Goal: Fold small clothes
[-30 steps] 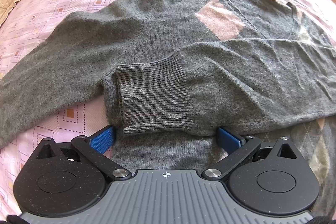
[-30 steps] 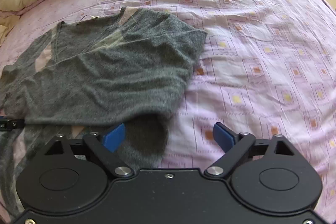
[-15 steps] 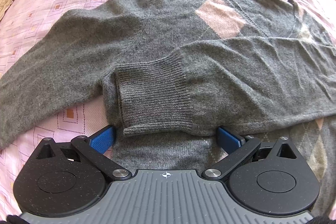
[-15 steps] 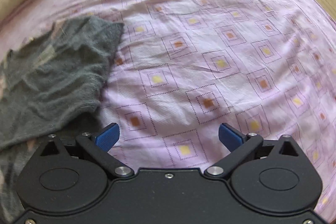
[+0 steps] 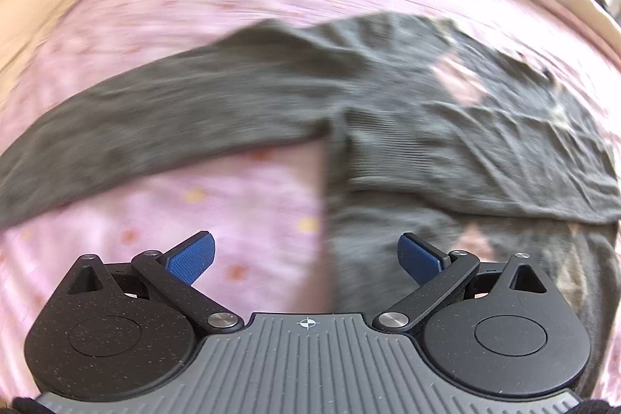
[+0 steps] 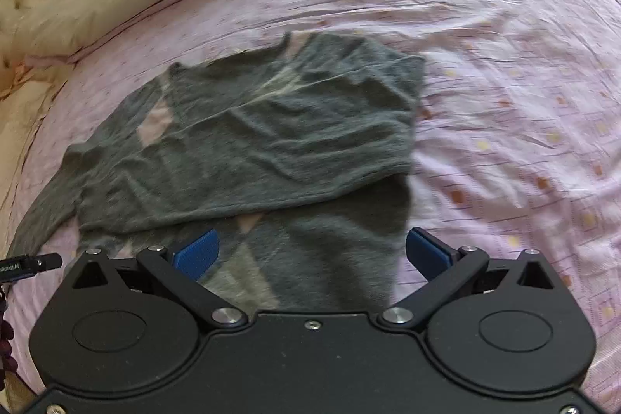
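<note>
Grey sweater (image 6: 271, 138) spread on the pink bedsheet (image 6: 504, 72), one sleeve (image 5: 155, 127) stretched out left, the other folded across the chest. Left gripper (image 5: 306, 255) spread wide, empty, over the sweater's side edge. Right gripper (image 6: 310, 253) likewise agape, empty, above the hem.

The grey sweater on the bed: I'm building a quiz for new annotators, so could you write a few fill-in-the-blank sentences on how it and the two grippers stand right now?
1. The grey sweater lies on a bedsheet whose main colour is ____.
2. One sleeve is folded across the body, while the other sleeve is stretched out ____ the body.
3. The left gripper and the right gripper both have their jaws ____.
4. Between its fingers each gripper holds ____.

Missing words: pink; away from; open; nothing
</note>
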`<action>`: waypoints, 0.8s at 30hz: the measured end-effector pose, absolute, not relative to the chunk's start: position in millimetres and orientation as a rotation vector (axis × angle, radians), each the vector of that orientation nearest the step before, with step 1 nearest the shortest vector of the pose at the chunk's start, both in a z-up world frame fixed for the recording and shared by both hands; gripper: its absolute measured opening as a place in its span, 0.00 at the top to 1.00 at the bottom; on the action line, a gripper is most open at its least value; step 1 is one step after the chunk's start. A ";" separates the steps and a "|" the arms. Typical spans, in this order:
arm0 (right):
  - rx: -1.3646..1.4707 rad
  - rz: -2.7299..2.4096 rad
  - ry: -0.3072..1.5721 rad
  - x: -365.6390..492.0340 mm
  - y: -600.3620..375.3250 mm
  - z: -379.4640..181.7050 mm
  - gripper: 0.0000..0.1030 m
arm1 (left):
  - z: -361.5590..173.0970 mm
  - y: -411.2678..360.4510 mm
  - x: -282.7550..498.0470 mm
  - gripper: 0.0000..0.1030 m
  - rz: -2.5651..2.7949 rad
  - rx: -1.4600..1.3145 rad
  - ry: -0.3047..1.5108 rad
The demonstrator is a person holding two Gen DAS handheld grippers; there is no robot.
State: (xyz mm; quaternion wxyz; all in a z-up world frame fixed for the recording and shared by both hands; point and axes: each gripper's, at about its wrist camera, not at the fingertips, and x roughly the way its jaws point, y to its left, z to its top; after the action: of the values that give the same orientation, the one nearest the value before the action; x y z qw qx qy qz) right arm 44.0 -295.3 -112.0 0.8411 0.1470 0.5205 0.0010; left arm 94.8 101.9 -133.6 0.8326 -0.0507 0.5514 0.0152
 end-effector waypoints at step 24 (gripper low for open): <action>0.202 0.203 1.154 43.6 -137.4 -95.5 0.00 | -145.6 379.0 41.5 0.01 0.490 -0.524 1.021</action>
State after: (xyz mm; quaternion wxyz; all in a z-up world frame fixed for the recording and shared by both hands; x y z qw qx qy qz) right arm 43.6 -137.4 -95.5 0.8284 0.0951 0.5436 0.0958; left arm 41.5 379.0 -145.6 0.8115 -0.2452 0.4782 0.2295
